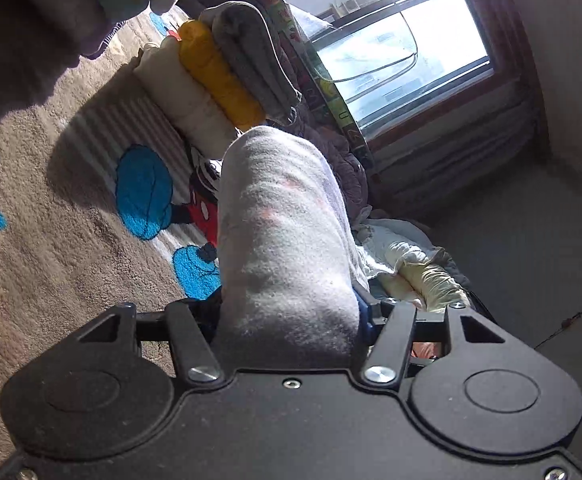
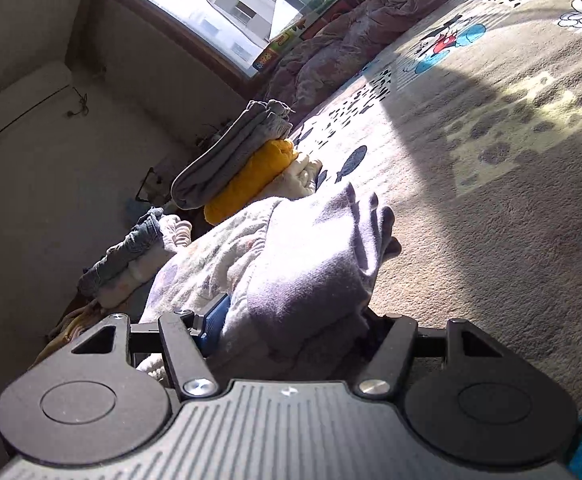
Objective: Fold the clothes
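Observation:
A folded pale lilac-grey garment with faint pink marks fills the middle of the left wrist view. My left gripper is shut on its near end, and the cloth hides the fingertips. In the right wrist view the same folded garment bulges between the jaws of my right gripper, which is shut on it; one blue finger pad shows at the left. Behind it stands a stack of folded clothes: cream at the bottom, yellow in the middle, grey on top, seen as the stack in the right view too.
Everything lies on a beige cartoon-print blanket covering a bed. A crumpled purple quilt runs along the window side. A second small pile of folded clothes sits at the left. More garments lie to the right in the left view.

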